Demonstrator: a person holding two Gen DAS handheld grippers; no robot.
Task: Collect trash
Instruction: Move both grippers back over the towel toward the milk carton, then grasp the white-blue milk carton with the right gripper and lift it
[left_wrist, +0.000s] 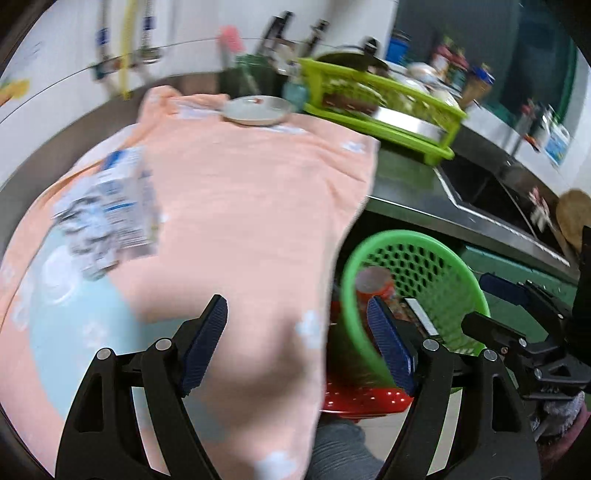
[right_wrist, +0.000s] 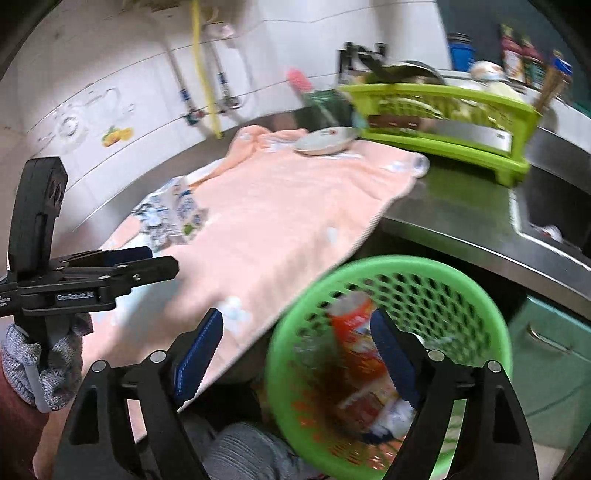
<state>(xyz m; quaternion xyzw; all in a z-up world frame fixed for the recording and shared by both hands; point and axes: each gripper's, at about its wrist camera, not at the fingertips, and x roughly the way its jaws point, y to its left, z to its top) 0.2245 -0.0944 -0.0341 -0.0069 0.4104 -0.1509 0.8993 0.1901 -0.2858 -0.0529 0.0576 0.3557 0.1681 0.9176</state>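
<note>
Setting: kitchen counter of stainless steel (right_wrist: 461, 221), tiled wall behind, sink to the far right; both views smeared by motion.

Item 1. Left gripper (left_wrist: 295, 343): jaws spread wide, nothing between the blue pads. Directly ahead and beneath lies a peach towel (left_wrist: 240, 192) spread over the counter.

Item 2. Right gripper (right_wrist: 295, 354): jaws likewise wide apart and empty. Its right pad hangs over the mouth of the basket; its left pad is over the towel's front edge.

Item 3. Green mesh basket (right_wrist: 424, 295): below the counter edge, just ahead of the right jaws. Holds a red-labelled wrapper or can (right_wrist: 354, 332) and other refuse, too blurred to itemise.

Item 4. Crumpled blue-and-white packet (left_wrist: 110, 210): remaining trash on the towel, ahead and left of the left jaws, well apart from the basket. Rests partly over a pale blue round dish (left_wrist: 74, 314).

Item 5. Metal plate (left_wrist: 256, 110): far end of the towel, beyond both jaws.

Item 6. Lime dish rack (left_wrist: 380, 107): ahead and right, loaded with dishes.

Step in hand, as judged: between pieces, with some trash already binned and both jaws free. Next move likely calls for the left jaws to reach forward-left, close on the packet without snagging the towel, then carry it right to the basket.
</note>
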